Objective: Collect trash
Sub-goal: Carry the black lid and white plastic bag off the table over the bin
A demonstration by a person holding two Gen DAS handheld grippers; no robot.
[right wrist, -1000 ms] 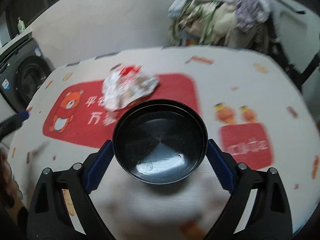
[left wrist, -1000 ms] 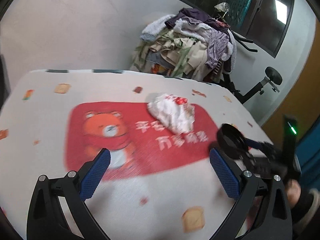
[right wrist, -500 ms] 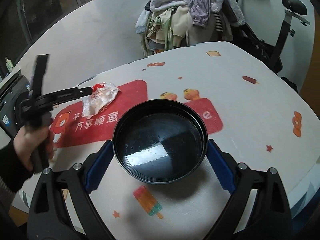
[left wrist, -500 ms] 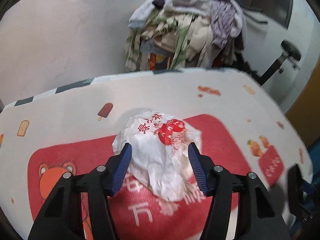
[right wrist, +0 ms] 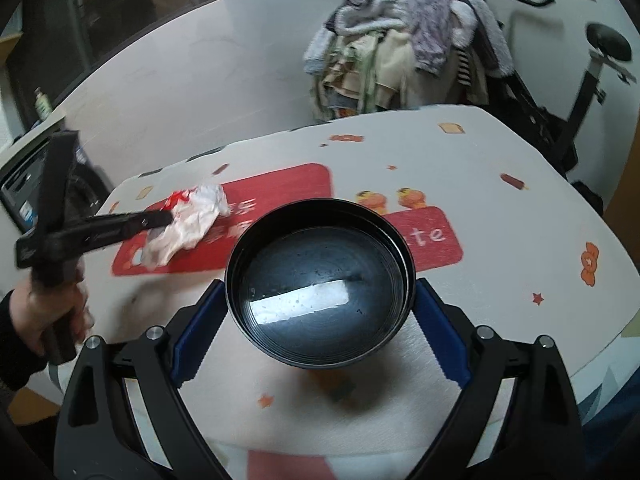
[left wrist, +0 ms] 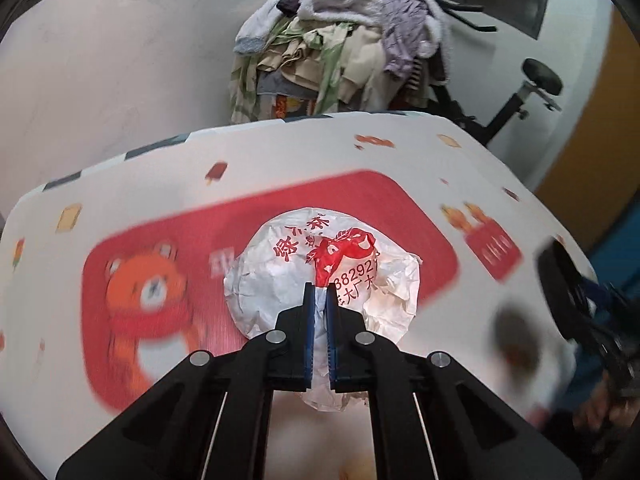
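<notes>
Jaws of the left gripper (left wrist: 320, 296) have just clamped the crumpled white-and-red paper wrapper (left wrist: 324, 268); the right gripper (right wrist: 318, 308) still grips the round black plastic bowl (right wrist: 318, 284), so the wrapper looks ready to drop in.

My left gripper (left wrist: 319, 300), wide open a second ago, has closed on the crumpled wrapper (left wrist: 324, 276) and is pinching a fold of it; the wrapper is now lifted above the table (right wrist: 500, 240).

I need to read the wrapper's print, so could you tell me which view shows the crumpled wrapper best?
The left wrist view: the crumpled wrapper fills the centre, red print legible, pinched by the left gripper. The right wrist view shows it small, blurred, off to the left.
</notes>
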